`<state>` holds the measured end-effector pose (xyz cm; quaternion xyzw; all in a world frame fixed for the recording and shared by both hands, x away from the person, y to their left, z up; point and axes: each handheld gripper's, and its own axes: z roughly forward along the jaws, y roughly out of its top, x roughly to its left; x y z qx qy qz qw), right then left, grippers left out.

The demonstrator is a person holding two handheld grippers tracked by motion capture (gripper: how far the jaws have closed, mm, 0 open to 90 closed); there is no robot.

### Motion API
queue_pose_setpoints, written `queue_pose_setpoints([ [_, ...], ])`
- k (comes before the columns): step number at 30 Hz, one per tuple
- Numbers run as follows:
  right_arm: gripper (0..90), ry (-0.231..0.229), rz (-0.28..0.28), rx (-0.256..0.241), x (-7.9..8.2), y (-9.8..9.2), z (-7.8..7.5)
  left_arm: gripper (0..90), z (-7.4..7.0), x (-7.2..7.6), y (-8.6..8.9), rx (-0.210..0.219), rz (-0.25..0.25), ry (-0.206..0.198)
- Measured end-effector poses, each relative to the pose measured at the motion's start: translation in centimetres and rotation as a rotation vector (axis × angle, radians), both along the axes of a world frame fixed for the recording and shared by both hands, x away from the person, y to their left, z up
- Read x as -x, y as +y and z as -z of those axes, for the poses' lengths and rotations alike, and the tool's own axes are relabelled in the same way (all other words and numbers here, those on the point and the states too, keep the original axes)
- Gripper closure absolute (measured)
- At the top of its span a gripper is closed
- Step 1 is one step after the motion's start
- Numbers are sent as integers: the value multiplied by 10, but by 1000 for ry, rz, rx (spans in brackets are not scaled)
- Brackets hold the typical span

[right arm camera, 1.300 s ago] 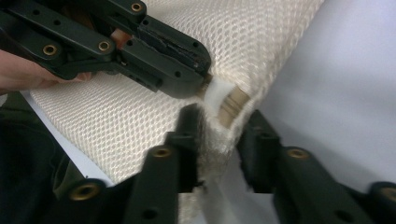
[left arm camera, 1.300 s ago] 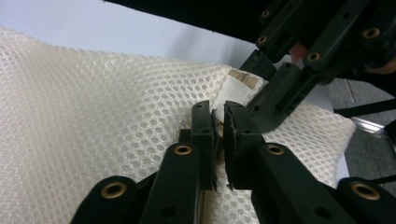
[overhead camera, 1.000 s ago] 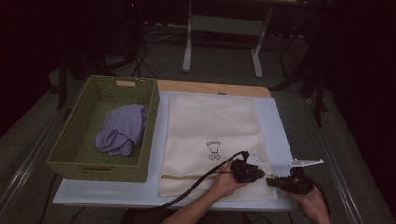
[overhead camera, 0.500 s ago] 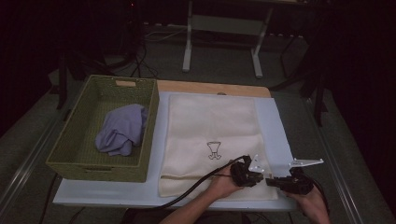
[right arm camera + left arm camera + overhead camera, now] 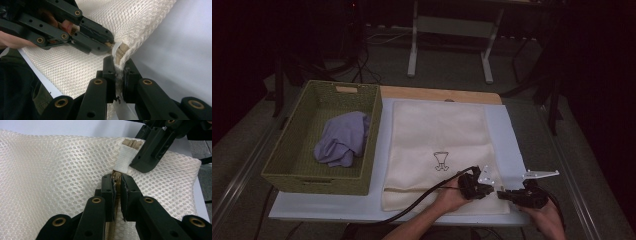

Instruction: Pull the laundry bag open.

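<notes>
Mesh bag [image 5: 439, 150] zipper pinched by both grippers, purple cloth [image 5: 342, 139] in basket [image 5: 282, 165]

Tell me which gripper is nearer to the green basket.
Left. The left gripper is on the mesh bag, on the side toward the green basket; the right gripper sits farther away, at the bag's corner.

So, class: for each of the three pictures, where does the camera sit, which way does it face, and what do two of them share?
High view: above the person's side, facing forward and down on the table; forearms, both tools.
Left gripper view: on the left tool, looking along its jaws, shut on the zipper of the mesh laundry bag.
Right gripper view: on the right tool, jaws pinching the bag's corner.
Shared: both gripper views show the white end tab.
</notes>
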<state>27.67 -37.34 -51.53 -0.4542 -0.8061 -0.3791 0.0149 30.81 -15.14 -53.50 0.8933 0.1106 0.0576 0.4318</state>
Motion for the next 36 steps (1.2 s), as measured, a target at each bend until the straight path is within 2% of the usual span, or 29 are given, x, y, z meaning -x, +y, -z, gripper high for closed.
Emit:
queue_pose_setpoints([
  [5,840,1,3,2,0,-1,1,824,0,1,0,3,-2,-6],
  [14,846,13,10,10,-1,-1,2,824,1,4,0,-41,9,-50],
  [36,845,7,15,-2,0,-3,-1,824,0,2,18,-32,-2,-16],
])
